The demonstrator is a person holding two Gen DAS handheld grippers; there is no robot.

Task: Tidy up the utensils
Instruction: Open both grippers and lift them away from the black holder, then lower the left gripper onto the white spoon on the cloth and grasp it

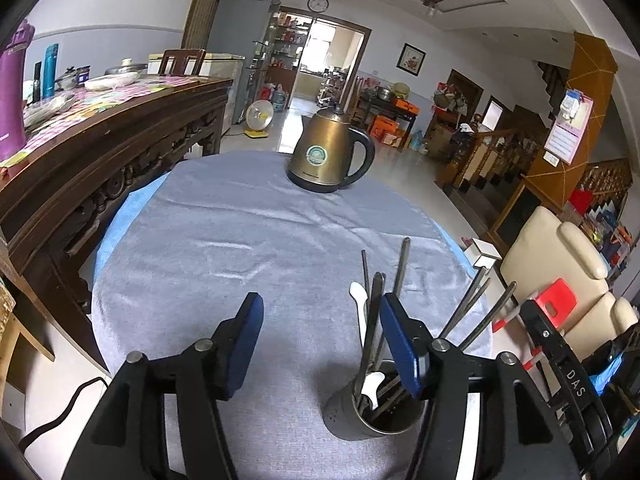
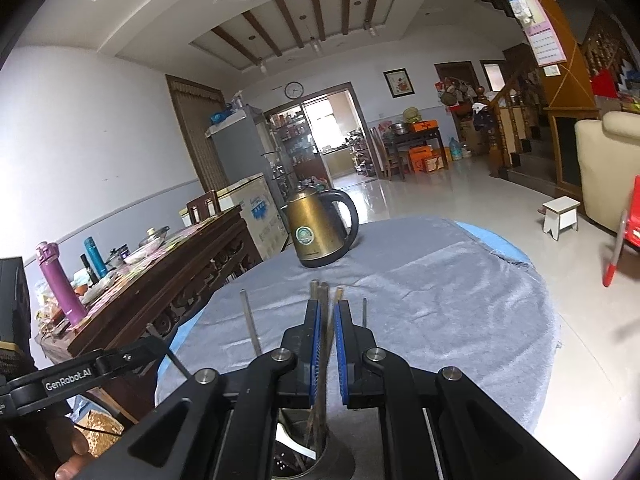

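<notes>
A metal utensil holder (image 1: 374, 410) stands on the grey-clothed round table (image 1: 248, 232), near its front right edge. It holds several metal chopsticks (image 1: 398, 276) and a white spoon (image 1: 360, 308). My left gripper (image 1: 320, 320) is open and empty, with its right finger (image 1: 400, 344) just beside the holder. In the right wrist view my right gripper (image 2: 327, 320) is closed narrowly on metal chopsticks (image 2: 325, 320) that stand in the holder (image 2: 308, 456) directly below it. Other chopsticks (image 2: 250, 322) lean out to the left.
A brass electric kettle (image 1: 330, 152) stands at the table's far side. A dark wooden sideboard (image 1: 100, 148) loaded with bottles and dishes runs along the left. A cream armchair (image 1: 560, 276) and a red stool (image 1: 554, 304) stand to the right.
</notes>
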